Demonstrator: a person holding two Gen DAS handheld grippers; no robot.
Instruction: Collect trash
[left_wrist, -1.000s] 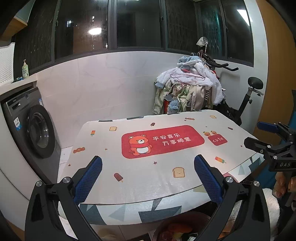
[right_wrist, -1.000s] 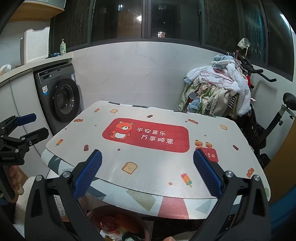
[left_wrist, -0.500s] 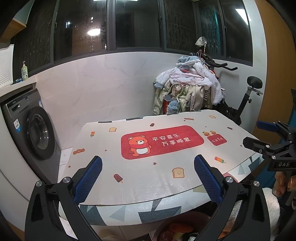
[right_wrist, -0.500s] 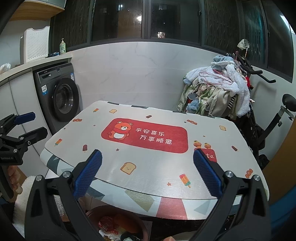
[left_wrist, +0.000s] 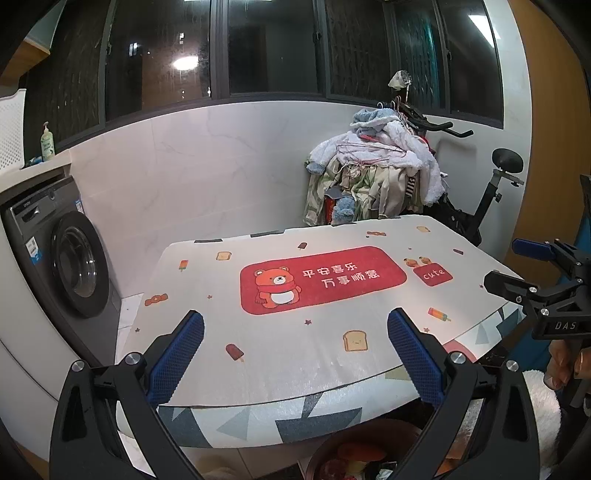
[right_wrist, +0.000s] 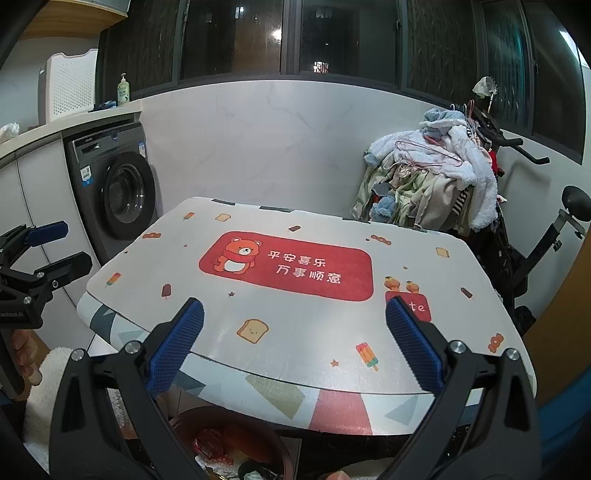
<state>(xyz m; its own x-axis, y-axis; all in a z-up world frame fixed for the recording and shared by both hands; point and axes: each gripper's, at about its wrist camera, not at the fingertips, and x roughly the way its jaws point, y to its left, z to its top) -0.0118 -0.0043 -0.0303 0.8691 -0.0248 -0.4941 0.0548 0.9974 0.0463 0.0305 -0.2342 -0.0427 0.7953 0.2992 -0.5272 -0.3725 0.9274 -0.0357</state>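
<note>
- The left gripper (left_wrist: 295, 363) has its jaws spread wide with nothing between them; it hangs above the near edge of the tabletop (left_wrist: 280, 373).
- The right gripper (right_wrist: 294, 352) is the same: jaws wide apart and empty, poised over the near edge from the other side.
- No trash lies on the tabletop in either view; the bear-print mat (right_wrist: 295, 266) shows only its printed pictures of toast, ice lollies and sweets.
- The trash (right_wrist: 212, 445) sits in a brown round bin (right_wrist: 192, 415) on the floor, under the near edge of the tabletop: crumpled red and orange wrappers and some dark scraps.
- The relation that matters: the bin is below and slightly behind both sets of jaws, which point forward over the tabletop, not down.
- In the right wrist view the bin is low and left of centre; in the left wrist view the same bin (left_wrist: 369, 430) is low and right of centre. So it lies between the two grippers, and I cannot tell which is nearer.
- The wrappers are crumpled, so no long axis can be made out.
- Judgement: collecting looks done or nearly so; any further move to the bin would need the jaws tipped downward.
- Off the task: a washing machine (right_wrist: 118, 192) and a clothes pile (right_wrist: 432, 177).
</note>
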